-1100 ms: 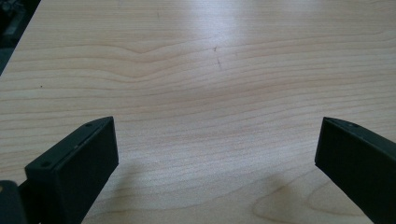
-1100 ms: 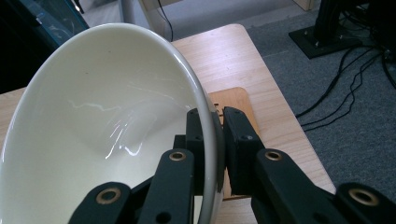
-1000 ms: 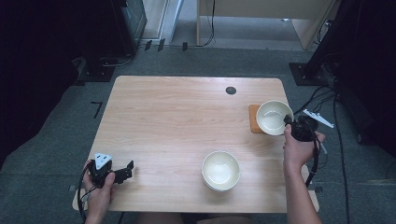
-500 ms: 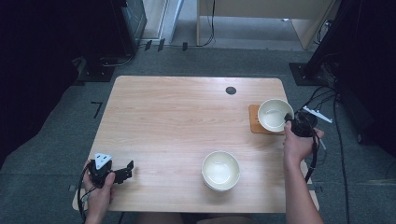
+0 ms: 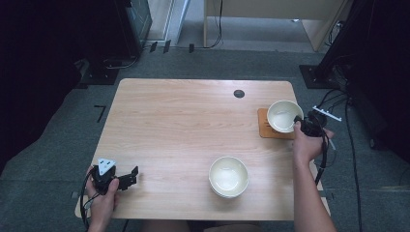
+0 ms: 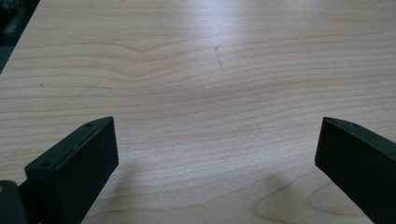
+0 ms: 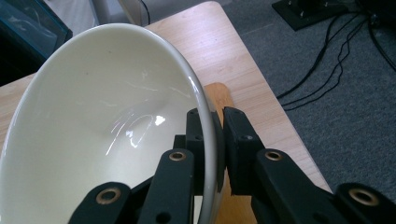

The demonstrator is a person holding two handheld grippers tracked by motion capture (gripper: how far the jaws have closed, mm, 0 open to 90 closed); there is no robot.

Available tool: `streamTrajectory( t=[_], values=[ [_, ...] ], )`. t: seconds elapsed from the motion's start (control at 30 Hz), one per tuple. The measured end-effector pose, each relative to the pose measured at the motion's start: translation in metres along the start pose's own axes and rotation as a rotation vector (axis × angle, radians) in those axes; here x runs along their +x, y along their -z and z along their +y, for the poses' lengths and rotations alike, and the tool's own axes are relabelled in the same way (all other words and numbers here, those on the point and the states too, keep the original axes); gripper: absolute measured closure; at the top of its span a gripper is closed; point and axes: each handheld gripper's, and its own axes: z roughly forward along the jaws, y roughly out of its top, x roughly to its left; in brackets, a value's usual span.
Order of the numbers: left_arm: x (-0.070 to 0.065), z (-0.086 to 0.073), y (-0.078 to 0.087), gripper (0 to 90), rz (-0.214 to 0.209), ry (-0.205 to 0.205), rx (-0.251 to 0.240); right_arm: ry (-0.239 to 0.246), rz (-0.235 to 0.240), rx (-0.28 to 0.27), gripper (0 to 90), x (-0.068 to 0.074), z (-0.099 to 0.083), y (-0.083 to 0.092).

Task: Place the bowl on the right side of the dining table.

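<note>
Right tongs (image 7: 215,128) clamp bowl (image 7: 107,126) rim; left tongs (image 6: 215,154) gape wide.

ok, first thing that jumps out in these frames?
The right hand-held gripper pinching the rim of a cream bowl over the brown coaster at the table's right edge. Then a second bowl near the front, and the left hand-held gripper open at the front-left corner.

Grey carpet (image 5: 58,145), black cables (image 5: 355,159), desk leg (image 5: 321,36).
</note>
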Motion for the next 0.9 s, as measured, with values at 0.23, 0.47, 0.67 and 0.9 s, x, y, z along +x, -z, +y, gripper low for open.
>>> streamTrajectory(
  t=[0.23, 0.47, 0.67, 0.9],
  values=[
    [0.0, 0.0, 0.0, 0.0, -0.002, 0.006, -0.001, -0.032, 0.0, 0.042, 82.2, 0.006, -0.001, -0.019],
    [0.001, 0.0, 0.0, 0.0, -0.003, 0.006, -0.002, -0.051, -0.007, 0.069, 82.2, 0.009, -0.003, -0.031],
    [0.001, 0.0, 0.0, 0.0, -0.004, 0.005, -0.001, -0.082, -0.016, 0.094, 82.2, 0.008, -0.004, -0.038],
    [0.0, 0.0, 0.0, 0.0, -0.002, 0.003, 0.0, -0.111, -0.014, 0.116, 82.1, 0.005, -0.005, -0.044]
  ],
)
